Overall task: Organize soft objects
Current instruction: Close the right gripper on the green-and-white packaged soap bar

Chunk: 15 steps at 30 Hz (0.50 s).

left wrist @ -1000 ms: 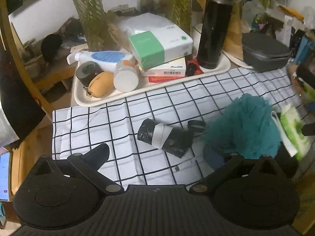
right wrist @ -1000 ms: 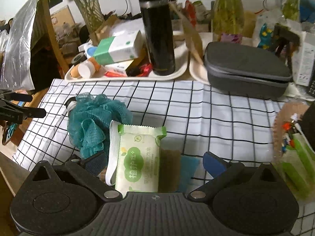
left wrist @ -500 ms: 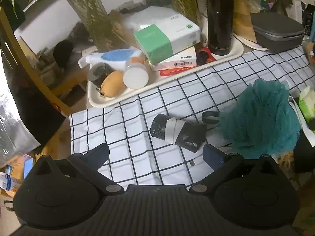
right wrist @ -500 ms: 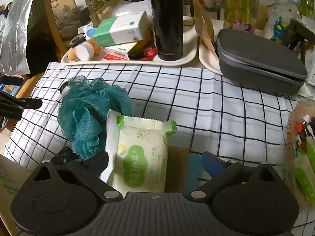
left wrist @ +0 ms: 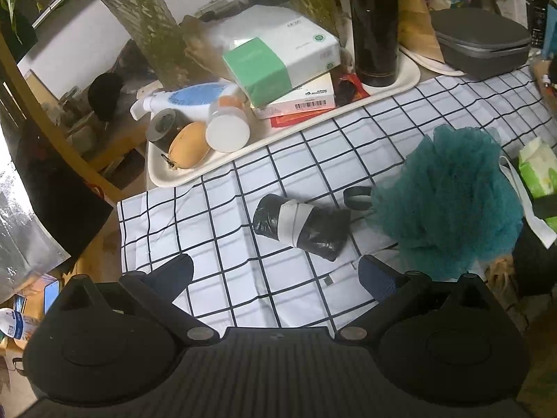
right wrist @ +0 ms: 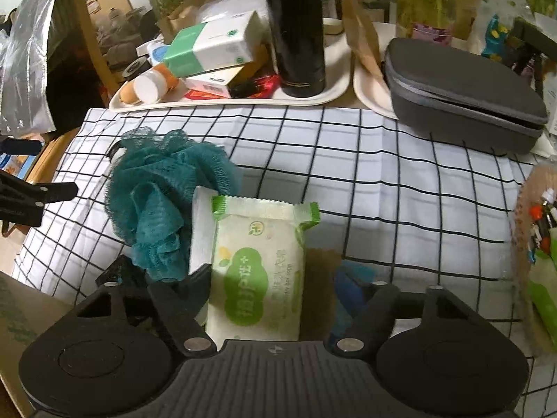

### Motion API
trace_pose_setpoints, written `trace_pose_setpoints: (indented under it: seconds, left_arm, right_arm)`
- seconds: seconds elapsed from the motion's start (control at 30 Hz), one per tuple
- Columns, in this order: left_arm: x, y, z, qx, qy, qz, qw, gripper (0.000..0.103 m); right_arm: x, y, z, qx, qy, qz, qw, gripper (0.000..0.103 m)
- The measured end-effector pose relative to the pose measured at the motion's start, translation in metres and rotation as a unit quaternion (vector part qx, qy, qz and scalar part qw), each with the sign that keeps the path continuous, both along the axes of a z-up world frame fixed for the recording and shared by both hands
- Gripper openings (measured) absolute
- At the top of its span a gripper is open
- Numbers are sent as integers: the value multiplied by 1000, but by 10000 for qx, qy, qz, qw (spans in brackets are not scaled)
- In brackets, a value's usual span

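A teal bath pouf (left wrist: 449, 198) lies on the checked cloth, also in the right wrist view (right wrist: 163, 195). A black roll with a white band (left wrist: 303, 224) lies left of it. My left gripper (left wrist: 275, 275) is open and empty, just short of the roll. My right gripper (right wrist: 275, 285) is open around a green and white wipes pack (right wrist: 259, 271), with a brown and blue sponge (right wrist: 334, 275) beside the pack; the fingers do not clearly press them. The pack's end shows in the left wrist view (left wrist: 538, 170).
A cream tray (left wrist: 163, 177) at the back holds a tissue box (left wrist: 278, 55), a black flask (left wrist: 374, 24), bottles and small boxes. A grey zip case (right wrist: 463, 94) sits back right. A bag of small items (right wrist: 539, 244) lies at the right edge.
Both grippers have pulled back and up a little from the table. The wipes pack stays between the right fingers; the pouf and roll have not moved.
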<state>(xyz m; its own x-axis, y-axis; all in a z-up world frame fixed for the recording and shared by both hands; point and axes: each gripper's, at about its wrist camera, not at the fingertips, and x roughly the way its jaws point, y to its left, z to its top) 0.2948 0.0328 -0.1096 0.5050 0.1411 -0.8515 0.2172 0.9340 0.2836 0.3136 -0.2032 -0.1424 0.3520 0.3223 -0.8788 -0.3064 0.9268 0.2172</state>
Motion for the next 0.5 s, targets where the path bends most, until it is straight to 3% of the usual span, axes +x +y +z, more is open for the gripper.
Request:
trace_pose_setpoints:
  seconds: [0.03,0.27,0.5]
  left_arm:
    - [-1,0,0,30,-38,-22,10000,103]
    - [-9,-9,4,322,-327,-233,9987,103]
    - [-9,-12,6,275,-428,-291,9983,103]
  right_arm:
    - [0,0,2,82,10,23,10000,55]
    - [-4,-1,7,-50,-59,-32,10000,54]
    - [-8,-18,29,86,-392,-369,9985,54]
